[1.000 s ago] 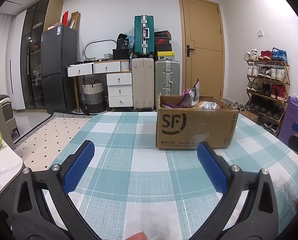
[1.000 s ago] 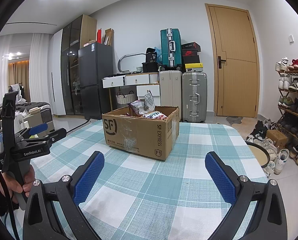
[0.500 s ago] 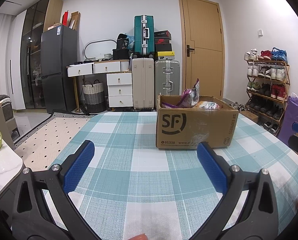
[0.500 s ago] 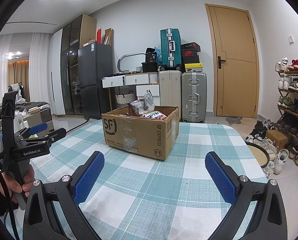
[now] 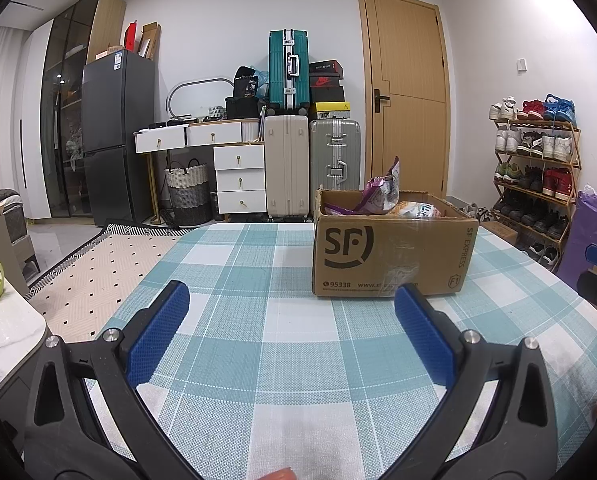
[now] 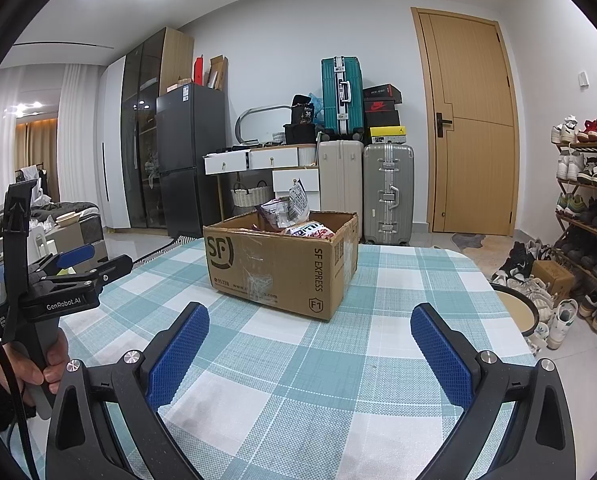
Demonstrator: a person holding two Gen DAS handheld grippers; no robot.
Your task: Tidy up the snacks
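A brown SF cardboard box (image 5: 394, 254) stands open on the teal checked tablecloth (image 5: 258, 320), with several snack bags (image 5: 382, 196) sticking out of it. It also shows in the right wrist view (image 6: 278, 264) with its snack bags (image 6: 294, 212). My left gripper (image 5: 290, 304) is open and empty, hovering over the table short of the box. My right gripper (image 6: 310, 324) is open and empty, also short of the box. The left gripper appears at the left edge of the right wrist view (image 6: 90, 260).
Suitcases (image 5: 286, 172), a white drawer unit (image 5: 238, 176) and a dark fridge (image 5: 114, 136) stand along the far wall by a wooden door (image 5: 406, 100). A shoe rack (image 5: 534, 176) is at the right. A round stool (image 6: 514, 312) sits beside the table's right edge.
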